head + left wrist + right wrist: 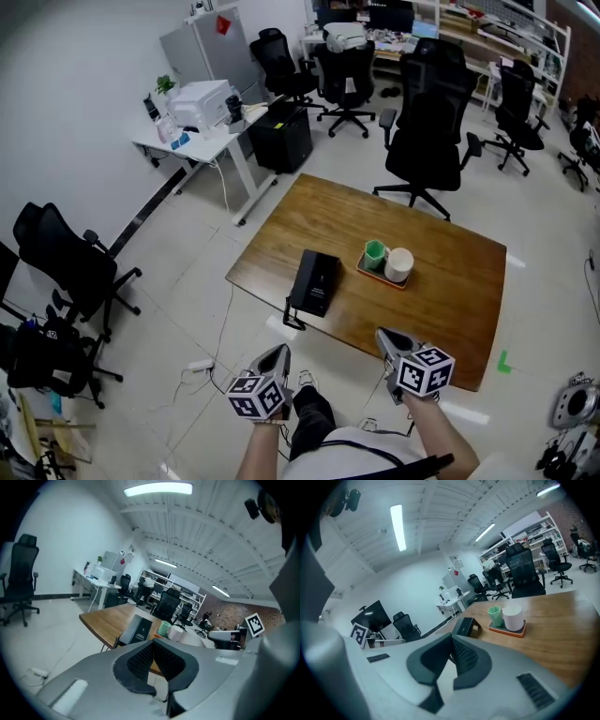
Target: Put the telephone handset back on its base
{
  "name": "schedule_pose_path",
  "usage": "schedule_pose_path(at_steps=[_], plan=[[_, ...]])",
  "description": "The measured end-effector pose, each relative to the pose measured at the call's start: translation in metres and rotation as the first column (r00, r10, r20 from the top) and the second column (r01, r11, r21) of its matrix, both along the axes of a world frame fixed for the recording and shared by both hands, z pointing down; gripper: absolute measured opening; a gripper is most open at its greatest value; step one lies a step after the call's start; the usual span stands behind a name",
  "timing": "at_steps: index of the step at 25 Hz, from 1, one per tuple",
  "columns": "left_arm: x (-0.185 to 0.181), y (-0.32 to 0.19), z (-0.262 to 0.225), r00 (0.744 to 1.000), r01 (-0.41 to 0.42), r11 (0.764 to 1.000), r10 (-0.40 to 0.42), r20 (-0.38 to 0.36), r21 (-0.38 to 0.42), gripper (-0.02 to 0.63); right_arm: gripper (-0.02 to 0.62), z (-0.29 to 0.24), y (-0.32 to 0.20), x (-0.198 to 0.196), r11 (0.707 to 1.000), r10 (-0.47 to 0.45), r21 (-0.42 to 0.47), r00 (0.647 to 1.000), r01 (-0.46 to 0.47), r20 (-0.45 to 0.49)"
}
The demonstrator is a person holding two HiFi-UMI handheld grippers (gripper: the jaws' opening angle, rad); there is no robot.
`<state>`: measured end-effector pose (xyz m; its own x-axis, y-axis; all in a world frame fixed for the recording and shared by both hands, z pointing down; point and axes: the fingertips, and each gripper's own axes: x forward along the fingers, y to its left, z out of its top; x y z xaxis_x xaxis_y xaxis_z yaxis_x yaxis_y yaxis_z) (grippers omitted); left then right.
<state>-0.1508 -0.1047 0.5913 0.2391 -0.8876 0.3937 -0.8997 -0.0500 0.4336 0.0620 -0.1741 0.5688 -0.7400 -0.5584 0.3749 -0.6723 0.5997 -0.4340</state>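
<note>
The brown wooden table (450,272) lies ahead of both grippers, which hang just off its near edge. The black boxy telephone (314,281) sits on the table's near left part, just ahead of the left gripper (278,354) and ahead and to the left of the right gripper (389,337). It is a flat, dark slab. Its long axis runs away from the grippers, with the far end leaning slightly right. The handset and base merge into one dark shape, so the handset is probably seated, but no view settles it.

A flat orange tray (375,274) lies beyond the right gripper with a white cup (400,264) and a green cup (375,253) on it. A black coiled cord (292,319) hangs off the telephone's near end, over the table edge, and its lower run is cut from sight. Each gripper is clenched, pads together on nothing.
</note>
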Motion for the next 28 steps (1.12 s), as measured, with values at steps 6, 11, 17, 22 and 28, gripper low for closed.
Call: schedule_pose_path(at_steps=[6, 11, 17, 22, 28], plan=[[0.038, 0.050, 0.009, 0.992, 0.088, 0.995, -0.084, 0.094, -0.037, 0.005, 0.011, -0.008, 0.041, 0.004, 0.996, -0.081, 0.036, 0.997, 0.081, 0.004], [0.072, 0.075, 0.016, 0.986, 0.106, 0.993, -0.098, 0.132, -0.060, 0.005, 0.011, -0.011, 0.078, 0.004, 0.992, -0.118, 0.046, 0.993, 0.118, 0.002], [0.094, 0.090, 0.015, 0.986, 0.099, 0.994, -0.090, 0.141, -0.055, 0.005, 0.012, -0.009, 0.114, -0.006, 0.981, -0.184, 0.057, 0.983, 0.185, -0.019], [0.101, 0.103, 0.013, 0.986, 0.105, 0.993, -0.098, 0.136, -0.047, 0.005, 0.012, -0.007, 0.137, -0.011, 0.969, -0.236, 0.065, 0.971, 0.238, -0.045], [0.105, 0.116, 0.012, 0.985, 0.112, 0.993, -0.105, 0.134, -0.046, 0.005, 0.012, -0.009, 0.149, -0.006, 0.965, -0.243, 0.086, 0.968, 0.248, -0.065]])
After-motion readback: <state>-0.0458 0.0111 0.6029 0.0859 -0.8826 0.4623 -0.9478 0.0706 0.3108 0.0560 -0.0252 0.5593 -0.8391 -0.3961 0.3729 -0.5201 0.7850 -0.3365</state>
